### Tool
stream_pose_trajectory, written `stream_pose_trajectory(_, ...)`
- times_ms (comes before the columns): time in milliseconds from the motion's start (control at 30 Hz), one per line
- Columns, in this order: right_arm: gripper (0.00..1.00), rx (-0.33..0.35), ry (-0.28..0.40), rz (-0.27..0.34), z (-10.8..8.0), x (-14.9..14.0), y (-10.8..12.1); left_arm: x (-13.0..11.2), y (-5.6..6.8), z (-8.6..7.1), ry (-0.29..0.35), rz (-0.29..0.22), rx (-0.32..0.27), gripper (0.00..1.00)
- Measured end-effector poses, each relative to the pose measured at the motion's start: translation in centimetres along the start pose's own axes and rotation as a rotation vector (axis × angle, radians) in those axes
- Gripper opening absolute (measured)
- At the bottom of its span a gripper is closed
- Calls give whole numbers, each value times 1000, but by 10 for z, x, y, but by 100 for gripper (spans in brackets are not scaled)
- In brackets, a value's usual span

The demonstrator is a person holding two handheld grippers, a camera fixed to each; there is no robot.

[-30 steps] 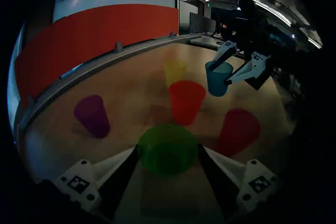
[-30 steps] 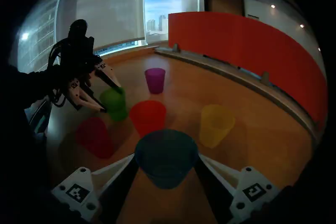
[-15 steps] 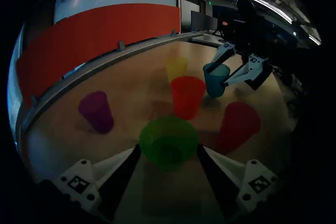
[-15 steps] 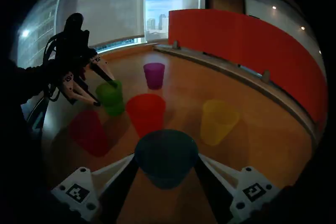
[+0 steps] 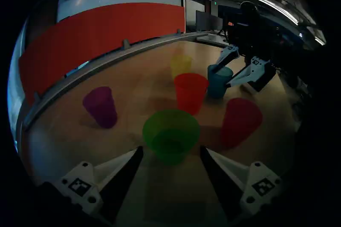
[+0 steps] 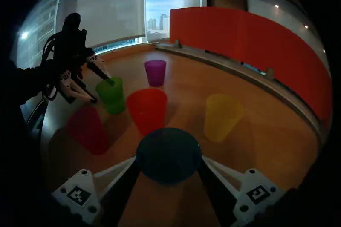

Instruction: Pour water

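A green cup (image 5: 170, 135) stands on the wooden table (image 5: 140, 82), just ahead of my left gripper (image 5: 169, 149). That gripper is open, with a gap between each fingertip and the cup's lower wall. From the right gripper view, the left gripper (image 6: 102, 91) sits against the green cup (image 6: 111, 96). My right gripper (image 6: 169, 158) is shut on a blue cup (image 6: 169, 154), which looks like a dark rounded shape between the fingers. The left gripper view has the right gripper (image 5: 222, 76) holding the blue cup (image 5: 218, 83) upright, low at the table. No water can be made out.
Around them stand an orange-red cup (image 5: 190, 93), a dark red cup (image 5: 239, 120), a yellow cup (image 5: 180, 65) and a purple cup (image 5: 101, 107). A red partition (image 5: 98, 31) runs along the table's far edge. A dark sleeve (image 6: 25, 86) holds the left gripper.
The green cup has slid forward out of the left fingertips and now stands on the table. The right gripper has lowered the blue cup toward the table beside the orange-red cup.
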State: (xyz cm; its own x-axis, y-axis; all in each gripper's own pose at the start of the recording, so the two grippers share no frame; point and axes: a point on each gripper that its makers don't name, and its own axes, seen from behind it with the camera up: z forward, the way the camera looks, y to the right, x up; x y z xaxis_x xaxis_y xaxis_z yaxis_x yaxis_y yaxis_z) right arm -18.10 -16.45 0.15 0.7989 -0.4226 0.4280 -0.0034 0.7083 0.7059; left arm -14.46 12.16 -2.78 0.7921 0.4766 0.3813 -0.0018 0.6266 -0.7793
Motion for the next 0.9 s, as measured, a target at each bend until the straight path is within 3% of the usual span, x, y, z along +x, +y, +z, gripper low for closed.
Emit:
stream_pose_trajectory(133, 93, 0, -4, 6, -2, -3, -1, -2, 1, -2, -1, 0, 5, 99)
stream_pose_trajectory(200, 100, -1, -9, 9, -3, -6, -1, -3, 1, -3, -1, -1, 6, 99)
stream_pose_trajectory(467, 100, -14, -16, 16, -11, -13, -2, -5, -1, -11, 1, -5, 24, 99)
stream_pose_trajectory(900, 100, -86, 33, 47, -51, -24, -4, -4, 0, -40, 51, -45, 81, 99)
